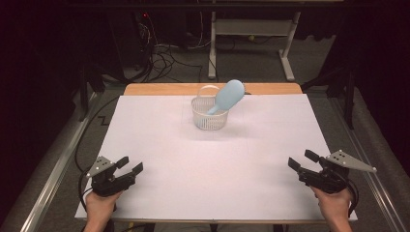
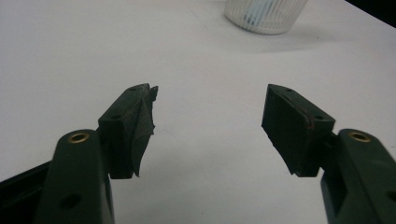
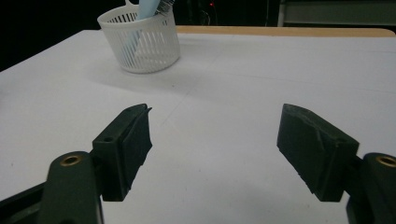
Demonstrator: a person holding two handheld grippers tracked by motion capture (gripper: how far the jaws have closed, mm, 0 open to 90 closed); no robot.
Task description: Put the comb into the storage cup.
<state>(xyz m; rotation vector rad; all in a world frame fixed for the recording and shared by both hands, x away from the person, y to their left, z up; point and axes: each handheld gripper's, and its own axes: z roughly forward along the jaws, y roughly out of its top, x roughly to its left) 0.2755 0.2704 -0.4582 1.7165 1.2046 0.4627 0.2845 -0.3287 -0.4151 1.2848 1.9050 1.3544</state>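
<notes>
White slotted plastic basket with a hoop handle sits near the tabletop's far edge, about mid-width. A pale blue plastic scoop stands inside, head leaning out over the rim. Both probably light and stiff; scoop likely slippery, best taken at the broad head. Left gripper and right gripper released, empty, at the near corners.

Bright, evenly lit table, dark surroundings, soft shadows, slightly grainy pictures.
</notes>
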